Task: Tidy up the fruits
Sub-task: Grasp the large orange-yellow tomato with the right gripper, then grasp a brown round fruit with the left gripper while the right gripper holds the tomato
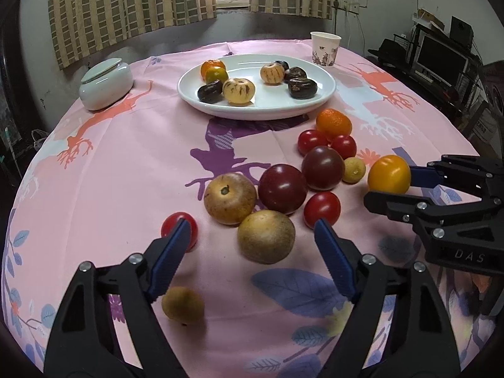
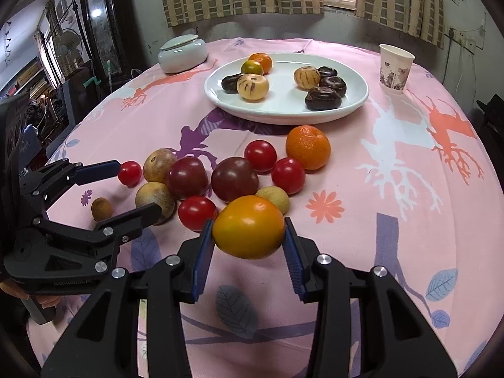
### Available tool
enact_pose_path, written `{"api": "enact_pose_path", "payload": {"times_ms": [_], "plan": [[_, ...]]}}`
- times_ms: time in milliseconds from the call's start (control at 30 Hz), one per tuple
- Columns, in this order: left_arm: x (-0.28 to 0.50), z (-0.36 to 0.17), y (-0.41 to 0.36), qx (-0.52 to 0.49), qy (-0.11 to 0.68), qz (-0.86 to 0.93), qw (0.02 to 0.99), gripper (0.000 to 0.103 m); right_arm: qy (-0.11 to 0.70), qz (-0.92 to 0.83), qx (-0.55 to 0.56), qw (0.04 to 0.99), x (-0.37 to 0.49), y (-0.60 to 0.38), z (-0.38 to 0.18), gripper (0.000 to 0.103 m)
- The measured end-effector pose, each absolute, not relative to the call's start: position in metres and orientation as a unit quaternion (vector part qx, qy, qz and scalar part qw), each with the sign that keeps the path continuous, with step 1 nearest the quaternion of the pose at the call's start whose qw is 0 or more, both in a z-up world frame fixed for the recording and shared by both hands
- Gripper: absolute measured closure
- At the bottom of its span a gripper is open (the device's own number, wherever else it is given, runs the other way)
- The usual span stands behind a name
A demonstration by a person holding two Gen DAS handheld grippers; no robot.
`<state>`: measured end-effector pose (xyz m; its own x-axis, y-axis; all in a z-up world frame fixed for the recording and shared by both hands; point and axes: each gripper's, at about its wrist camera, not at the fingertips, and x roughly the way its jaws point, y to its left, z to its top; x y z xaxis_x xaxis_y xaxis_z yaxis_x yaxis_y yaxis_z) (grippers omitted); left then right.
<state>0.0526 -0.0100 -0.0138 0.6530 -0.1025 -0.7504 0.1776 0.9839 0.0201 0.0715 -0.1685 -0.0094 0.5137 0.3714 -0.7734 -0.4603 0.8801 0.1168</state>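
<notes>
step: picking loose fruit | right gripper fingers clamp the yellow tomato, near side of white plate | left gripper fingers spread, empty, straddling tan fruit | next: likely carry tomato onto plate

The right gripper, a black two-finger tool with blue ribbed pads, is pointing steeply downward and is clamping a yellow-orange tomato between both pads. The left gripper, of the same black and blue build, is also pointing downward, its jaws standing wide apart with the pads pressing on nothing. Both are working side by side.
</notes>
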Motion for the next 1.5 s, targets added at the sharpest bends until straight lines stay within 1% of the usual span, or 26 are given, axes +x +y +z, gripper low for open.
{"api": "enact_pose_path", "payload": {"times_ms": [33,100,133,167,433,633,833,1033,1200,1500], "plan": [[0.053,-0.015,-0.011,0.050,0.412,-0.080,0.906,0.029,0.431,0.240,-0.052,0.868,0.071,-0.169,-0.009,0.060],[0.053,-0.017,-0.014,0.055,0.417,-0.090,0.903,0.041,0.430,0.240,-0.050,0.869,0.072,-0.170,-0.009,0.060],[0.053,-0.018,-0.015,0.057,0.421,-0.096,0.900,0.053,0.430,0.240,-0.050,0.869,0.071,-0.170,-0.009,0.060],[0.054,-0.020,-0.016,0.059,0.426,-0.101,0.897,0.062,0.429,0.240,-0.050,0.869,0.071,-0.170,-0.009,0.060],[0.059,-0.031,-0.018,0.062,0.433,-0.100,0.894,0.060,0.430,0.246,-0.051,0.867,0.070,-0.169,-0.008,0.060],[0.061,-0.031,-0.015,0.047,0.445,-0.098,0.889,0.062,0.429,0.245,-0.052,0.868,0.069,-0.169,-0.006,0.060],[0.056,-0.017,-0.009,0.026,0.428,-0.100,0.898,0.062,0.419,0.248,-0.050,0.872,0.066,-0.172,0.001,0.060],[0.054,-0.012,-0.010,0.026,0.424,-0.101,0.899,0.062,0.415,0.247,-0.049,0.874,0.065,-0.173,0.005,0.060],[0.052,0.003,-0.006,0.021,0.411,-0.089,0.907,0.062,0.408,0.242,-0.045,0.879,0.065,-0.176,0.010,0.060],[0.064,0.038,-0.005,0.030,0.402,-0.082,0.911,0.062,0.378,0.220,-0.013,0.899,0.072,-0.195,0.045,0.060]]}}
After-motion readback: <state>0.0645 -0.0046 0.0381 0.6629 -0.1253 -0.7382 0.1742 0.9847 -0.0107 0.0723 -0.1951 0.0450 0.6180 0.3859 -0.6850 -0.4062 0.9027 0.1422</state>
